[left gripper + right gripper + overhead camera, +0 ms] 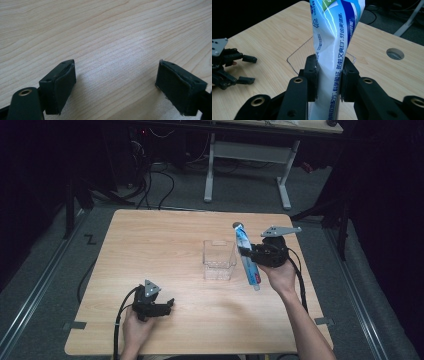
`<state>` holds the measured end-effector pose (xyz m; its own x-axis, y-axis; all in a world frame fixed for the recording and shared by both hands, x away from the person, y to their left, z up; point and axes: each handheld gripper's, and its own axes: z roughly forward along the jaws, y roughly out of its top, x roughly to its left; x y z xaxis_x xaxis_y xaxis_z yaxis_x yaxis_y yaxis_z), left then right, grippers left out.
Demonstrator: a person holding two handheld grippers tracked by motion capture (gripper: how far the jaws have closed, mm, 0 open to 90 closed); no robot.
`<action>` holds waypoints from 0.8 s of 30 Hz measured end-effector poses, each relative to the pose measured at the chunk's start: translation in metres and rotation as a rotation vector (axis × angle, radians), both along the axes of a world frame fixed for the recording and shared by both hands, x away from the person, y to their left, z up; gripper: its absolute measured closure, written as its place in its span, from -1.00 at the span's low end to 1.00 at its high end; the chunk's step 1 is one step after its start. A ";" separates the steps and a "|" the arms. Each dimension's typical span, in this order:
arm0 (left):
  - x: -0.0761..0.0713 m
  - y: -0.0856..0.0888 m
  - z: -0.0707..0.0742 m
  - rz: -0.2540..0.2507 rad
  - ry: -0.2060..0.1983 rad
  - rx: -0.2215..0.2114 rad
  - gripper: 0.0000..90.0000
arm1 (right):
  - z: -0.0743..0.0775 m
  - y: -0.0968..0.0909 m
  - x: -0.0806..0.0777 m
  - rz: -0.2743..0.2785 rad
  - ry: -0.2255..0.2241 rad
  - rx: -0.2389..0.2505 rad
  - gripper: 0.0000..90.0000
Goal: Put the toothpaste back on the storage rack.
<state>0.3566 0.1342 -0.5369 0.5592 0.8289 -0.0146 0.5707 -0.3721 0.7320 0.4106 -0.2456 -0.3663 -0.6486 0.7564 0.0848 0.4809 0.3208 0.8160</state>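
Note:
A white and blue toothpaste tube [248,265] is clamped across its middle by my right gripper [246,252], held in the air just right of a clear plastic box [218,260] at the table's middle. In the right gripper view the tube [333,40] rises between the two pads [311,72], which press its sides in, and the box's thin rim [292,64] shows on the wood behind it. My left gripper [169,306] rests low near the table's front left, open, with bare wood between its jaws [116,83]. The left gripper [249,70] also appears far left in the right gripper view.
The wooden table [165,240] has a round cable hole [238,225] near its back right, also seen in the right gripper view [395,53]. Behind the table stand a white desk frame [245,155] and floor cables.

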 end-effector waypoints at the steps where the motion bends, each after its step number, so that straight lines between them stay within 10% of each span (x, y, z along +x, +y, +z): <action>1: 0.000 0.000 0.000 0.000 0.000 0.000 -0.63 | 0.000 0.001 0.001 0.001 0.000 0.006 0.60; 24: 0.000 0.000 0.000 0.000 0.000 0.000 -0.63 | 0.013 0.023 0.018 0.026 -0.025 0.017 0.60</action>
<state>0.3565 0.1342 -0.5369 0.5592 0.8289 -0.0145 0.5707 -0.3722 0.7319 0.4282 -0.2230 -0.3531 -0.6704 0.7376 0.0813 0.4522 0.3192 0.8328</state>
